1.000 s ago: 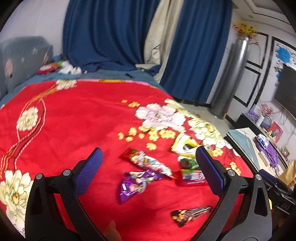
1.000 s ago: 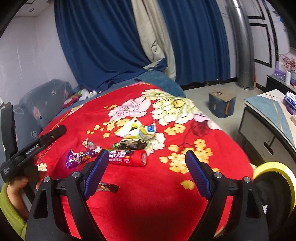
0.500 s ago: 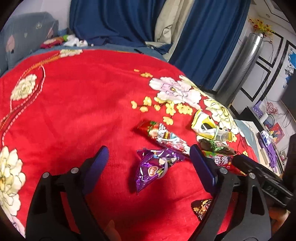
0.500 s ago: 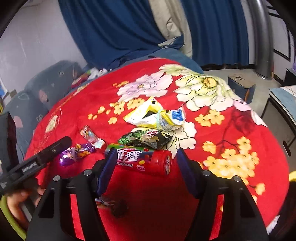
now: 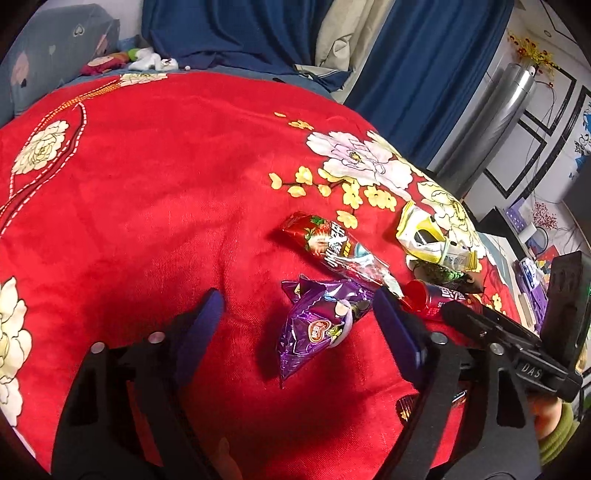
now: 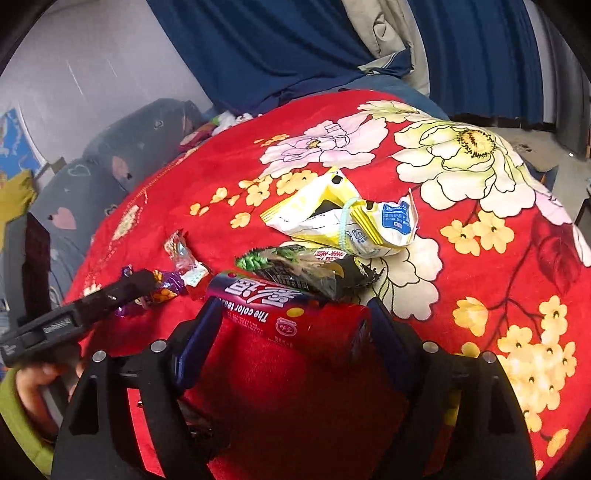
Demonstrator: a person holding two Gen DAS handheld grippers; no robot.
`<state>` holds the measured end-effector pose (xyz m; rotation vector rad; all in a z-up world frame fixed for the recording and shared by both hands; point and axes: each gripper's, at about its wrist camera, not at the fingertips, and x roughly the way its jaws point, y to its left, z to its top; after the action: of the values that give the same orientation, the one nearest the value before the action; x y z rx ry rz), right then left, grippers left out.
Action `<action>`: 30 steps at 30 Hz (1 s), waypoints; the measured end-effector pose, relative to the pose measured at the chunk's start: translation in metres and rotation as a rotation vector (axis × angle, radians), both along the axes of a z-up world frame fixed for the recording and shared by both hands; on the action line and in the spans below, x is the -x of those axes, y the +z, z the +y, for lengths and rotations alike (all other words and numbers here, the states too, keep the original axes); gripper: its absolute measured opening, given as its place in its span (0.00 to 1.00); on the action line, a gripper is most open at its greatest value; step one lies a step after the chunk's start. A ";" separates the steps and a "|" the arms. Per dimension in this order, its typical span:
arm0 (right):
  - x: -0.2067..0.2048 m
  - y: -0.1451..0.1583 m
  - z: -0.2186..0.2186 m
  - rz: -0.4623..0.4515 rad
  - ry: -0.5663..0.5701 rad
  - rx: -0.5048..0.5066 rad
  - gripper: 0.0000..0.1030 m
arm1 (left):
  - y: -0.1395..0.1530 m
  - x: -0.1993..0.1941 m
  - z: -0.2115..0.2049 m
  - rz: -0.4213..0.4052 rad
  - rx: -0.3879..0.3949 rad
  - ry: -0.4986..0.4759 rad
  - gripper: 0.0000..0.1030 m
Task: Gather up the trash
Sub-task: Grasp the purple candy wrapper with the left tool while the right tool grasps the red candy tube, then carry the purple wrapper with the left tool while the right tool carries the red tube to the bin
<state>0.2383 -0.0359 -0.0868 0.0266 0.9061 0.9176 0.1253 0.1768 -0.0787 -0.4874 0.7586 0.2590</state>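
Observation:
Trash lies on a red floral blanket. A purple wrapper lies between the fingers of my open left gripper. A red strawberry wrapper lies just beyond it. My open right gripper straddles a red candy tube, its fingers at either end of the tube. Beyond the tube lie a black-green snack bag and a yellow-white bag. The tube and the yellow bag also show in the left wrist view.
A small dark wrapper lies near the blanket's front edge. Grey pillows and soft toys sit at the head of the bed. Blue curtains, a silver column and a cluttered side table stand beyond the bed.
Both grippers have moved down and forward toward the trash. The purple wrapper now sits between the left fingers and the red tube between the right fingers.

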 end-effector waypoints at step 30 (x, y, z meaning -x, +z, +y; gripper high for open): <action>0.081 0.038 -0.072 -0.130 -0.153 -0.097 0.32 | 0.034 0.013 -0.051 -0.098 -0.008 -0.175 0.14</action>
<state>0.1570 -0.1075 -0.0485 0.1173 0.7282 0.8101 0.1122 0.1258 -0.0451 -0.4198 0.6995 0.0742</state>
